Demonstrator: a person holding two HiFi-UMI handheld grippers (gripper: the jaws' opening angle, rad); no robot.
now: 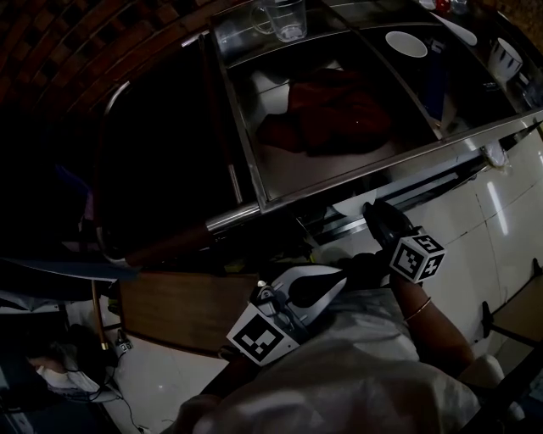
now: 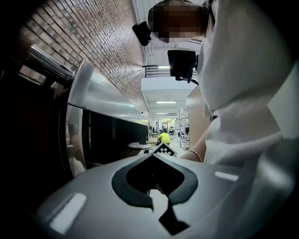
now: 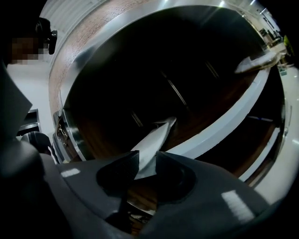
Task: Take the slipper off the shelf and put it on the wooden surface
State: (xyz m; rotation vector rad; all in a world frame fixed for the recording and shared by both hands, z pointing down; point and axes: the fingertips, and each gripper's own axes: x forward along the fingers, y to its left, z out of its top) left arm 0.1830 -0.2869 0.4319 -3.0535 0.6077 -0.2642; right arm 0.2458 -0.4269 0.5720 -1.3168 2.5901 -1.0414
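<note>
Two tongs in play, and only one has work: the right tongs (image 3: 147, 158) reaches in under the steel rail of the shelf (image 1: 356, 175), its jaws closed to a narrow gap on the near edge of the slipper (image 3: 158, 137), a flat white thing that runs away from the pads into the dark shelf bay. It's nipped by the edge, I'd judge, because that is the part lying toward the opening, and a thin floppy sole gives little else to bite. Whether the far end lies on the shelf board or hangs clear, I can't tell. The left tongs (image 2: 152, 157) hangs low beside the person's body, jaws together, nothing in them, held back out of the way of the pull. The wooden surface (image 1: 182, 309) lies down at the left, below the shelf and well apart from the slipper, so the carry ought to go out and down across the body. Up top a red cloth (image 1: 331, 114), a glass cup (image 1: 284, 17) and a white bowl (image 1: 405, 43) sit clear of all this
</note>
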